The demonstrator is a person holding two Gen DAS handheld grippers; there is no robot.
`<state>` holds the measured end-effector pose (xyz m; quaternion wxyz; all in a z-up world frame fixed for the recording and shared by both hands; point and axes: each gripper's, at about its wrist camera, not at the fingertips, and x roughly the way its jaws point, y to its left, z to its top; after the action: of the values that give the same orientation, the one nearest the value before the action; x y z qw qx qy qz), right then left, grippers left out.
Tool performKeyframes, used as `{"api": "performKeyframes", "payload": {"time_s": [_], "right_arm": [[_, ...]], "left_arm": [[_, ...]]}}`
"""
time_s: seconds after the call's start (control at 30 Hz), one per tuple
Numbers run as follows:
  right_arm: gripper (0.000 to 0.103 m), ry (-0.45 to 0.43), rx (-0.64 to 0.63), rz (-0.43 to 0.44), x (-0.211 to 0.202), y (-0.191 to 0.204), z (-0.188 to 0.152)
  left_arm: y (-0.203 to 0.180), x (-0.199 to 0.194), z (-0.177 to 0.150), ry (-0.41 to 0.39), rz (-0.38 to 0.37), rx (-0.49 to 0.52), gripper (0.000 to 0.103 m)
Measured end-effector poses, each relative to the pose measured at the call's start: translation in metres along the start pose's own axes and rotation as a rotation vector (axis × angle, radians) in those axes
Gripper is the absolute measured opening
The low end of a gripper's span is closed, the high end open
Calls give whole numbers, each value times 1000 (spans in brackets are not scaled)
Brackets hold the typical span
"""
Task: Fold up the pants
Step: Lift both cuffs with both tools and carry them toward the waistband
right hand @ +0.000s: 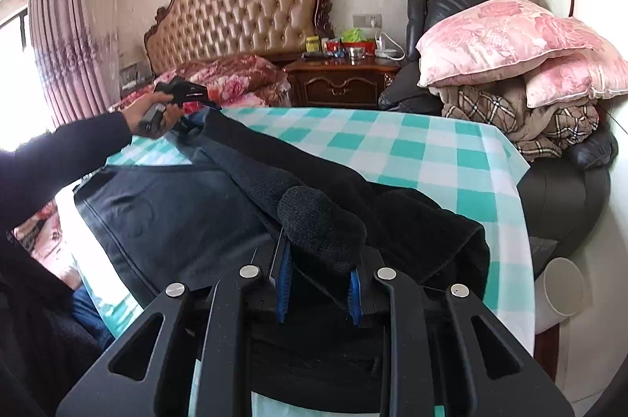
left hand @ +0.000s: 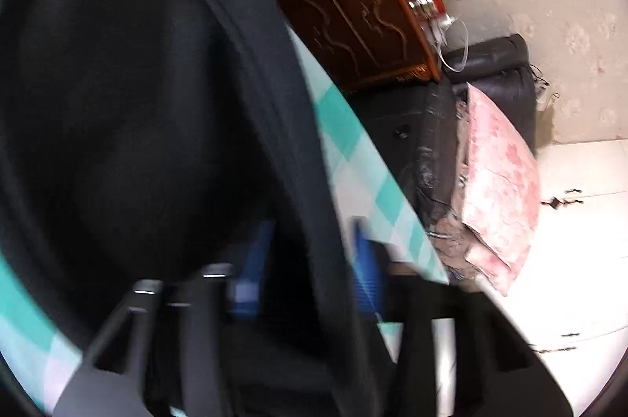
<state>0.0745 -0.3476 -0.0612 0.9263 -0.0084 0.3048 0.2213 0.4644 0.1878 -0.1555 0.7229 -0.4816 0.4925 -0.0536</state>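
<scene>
Right gripper (right hand: 320,293) sits nearest in its own cam, blue pads (right hand: 284,289) clenched on a thick rolled bunch of the pants (right hand: 188,205), w/ the dark knit cuff bulging up between the jaws. Left gripper (left hand: 310,260) in the left wrist view is blurred, but its blue pads (left hand: 367,267) straddle a dark seam edge of the same pants and the cloth runs straight through the jaws, so it's gripping the fabric too. The pants lie spread across the desk (right hand: 431,150) w/ its teal-and-white check cloth: a wide flat panel toward the left side, one leg folded diagonally over it (from the near gripper up toward the far-left corner). At that far corner, in the right cam, the person's left hand (right hand: 151,112) holds the left gripper at the end of the raised fabric. Just beyond the desk's right edge, a black leather chair (right hand: 565,189) is stacked w/ a plaid blanket (right hand: 510,122) and pink floral pillows (right hand: 506,36). Farther back stands a carved wood nightstand (right hand: 341,83) w/ small clutter on top, then the bed's tufted headboard (right hand: 239,16) against floral wallpaper, curtains (right hand: 66,44) far left.
</scene>
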Motion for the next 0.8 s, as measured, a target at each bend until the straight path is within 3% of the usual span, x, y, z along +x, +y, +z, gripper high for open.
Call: {"api": "performKeyframes", "payload": {"time_s": [0.03, 0.13, 0.2, 0.3, 0.37, 0.43, 0.5, 0.57, 0.7, 0.8], "right_arm": [[24, 3, -4, -2, -1, -2, 1], [25, 7, 12, -14, -4, -13, 1], [25, 17, 44, -15, -8, -26, -1], [30, 57, 164, -15, -13, -54, -12], [36, 127, 319, -36, -12, -78, -31], [39, 172, 486, -28, -11, -95, -51], [73, 170, 620, -26, -16, -102, -68], [74, 157, 695, -41, -23, -97, -78], [74, 86, 881, -37, -49, -91, -97], [74, 45, 896, -14, -56, -84, -93]], "left_arm": [[-2, -5, 0, -14, -8, 10, 11], [0, -39, -12, -62, -56, 37, 9], [8, -86, -42, -96, -104, 40, 9], [40, -170, -125, -171, -143, 81, 9], [69, -202, -183, -189, -112, 109, 9], [107, -212, -237, -152, -87, 99, 9], [130, -208, -267, -111, -59, 109, 9], [146, -202, -283, -95, -51, 115, 9], [155, -198, -277, -95, -62, 104, 10], [155, -192, -276, -98, -72, 96, 14]]}}
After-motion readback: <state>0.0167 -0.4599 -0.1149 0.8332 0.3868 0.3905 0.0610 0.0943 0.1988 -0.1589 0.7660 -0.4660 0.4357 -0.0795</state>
